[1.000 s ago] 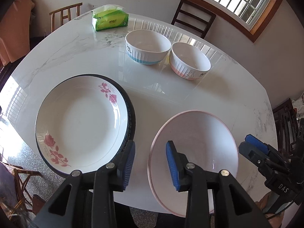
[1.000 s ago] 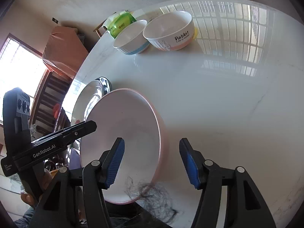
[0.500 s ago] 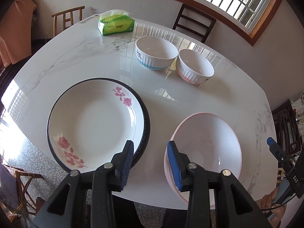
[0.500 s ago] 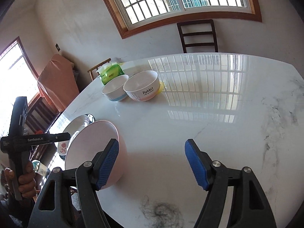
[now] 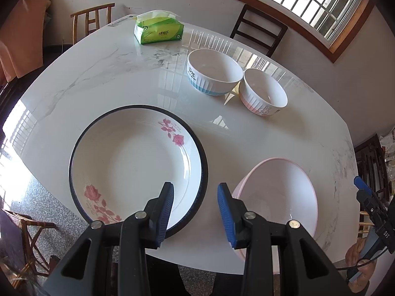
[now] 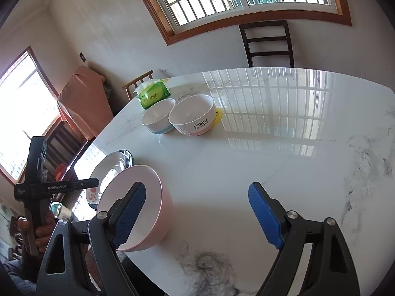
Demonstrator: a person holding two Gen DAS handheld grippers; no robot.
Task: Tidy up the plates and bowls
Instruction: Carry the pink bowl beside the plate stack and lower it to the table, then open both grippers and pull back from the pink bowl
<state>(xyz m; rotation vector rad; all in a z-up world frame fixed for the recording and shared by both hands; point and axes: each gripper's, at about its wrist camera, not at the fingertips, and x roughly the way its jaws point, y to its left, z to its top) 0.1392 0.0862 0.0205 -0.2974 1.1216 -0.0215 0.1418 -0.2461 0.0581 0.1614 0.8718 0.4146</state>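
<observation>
A black-rimmed plate with pink roses (image 5: 138, 167) lies on the white marble table (image 5: 123, 79), and a pink bowl (image 5: 279, 197) sits to its right near the front edge. My left gripper (image 5: 195, 212) hovers open over the bare strip between them, nothing in its gap. My right gripper (image 6: 197, 217) has its jaws opening wide. Its left finger (image 6: 130, 217) stands in front of the pink bowl (image 6: 138, 197), with no pad pressing on it. A blue-striped bowl (image 5: 213, 75) and a pink-striped rabbit bowl (image 5: 263, 96) stand side by side further back.
A green tissue pack (image 5: 159, 30) lies at the far edge. Wooden chairs (image 6: 269, 42) stand around the table under the window. A tangle of dark hair (image 6: 209, 266) lies near the front edge. A hand (image 6: 37, 234) holds the left gripper beside the table.
My right gripper's jaws have widened and it has lifted back from the pink bowl's rim, tilting up. The left gripper has pulled back a little, so the plate and bowl look smaller.
</observation>
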